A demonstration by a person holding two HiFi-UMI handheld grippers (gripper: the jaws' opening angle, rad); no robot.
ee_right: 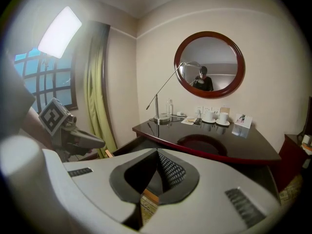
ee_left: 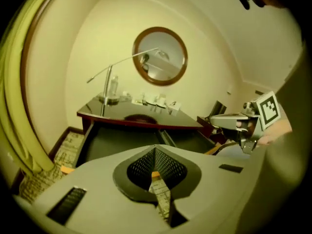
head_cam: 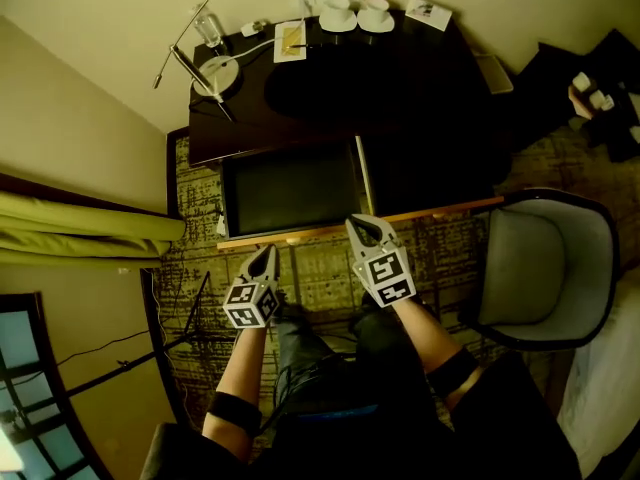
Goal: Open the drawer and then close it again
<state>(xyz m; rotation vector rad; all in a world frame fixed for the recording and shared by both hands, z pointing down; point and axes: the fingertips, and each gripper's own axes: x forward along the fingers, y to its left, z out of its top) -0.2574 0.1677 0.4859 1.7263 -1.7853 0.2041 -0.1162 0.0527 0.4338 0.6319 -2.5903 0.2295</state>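
1. Your drawer [head_cam: 290, 188] stands pulled out from under the left half of the dark desk [head_cam: 400, 88]. Its pale wooden front edge faces you. From the head view its inside shows only a dark, flat bottom.
2. Two white cups [head_cam: 338, 8] sit on saucers [head_cam: 355, 23] at the back edge of the desk; what is in them cannot be made out. A lamp [head_cam: 215, 73] and a clear bottle [head_cam: 208, 30] stand at the back left corner.
3. Your left gripper [head_cam: 265, 252] hangs above the patterned carpet [head_cam: 320, 273], just short of the drawer's front edge. Its fingers are pressed together with nothing between them.
4. Your right gripper [head_cam: 358, 222] points at the drawer's right front corner. Its fingers are likewise closed and empty, and its own view shows it raised clear of the desk.
5. Only the gripper views show the round mirror [ee_right: 209, 65] on the wall over the desk.
6. Only the head view shows the grey chair [head_cam: 545, 268] at your right.
7. The green curtain [head_cam: 80, 233] hangs at your left.
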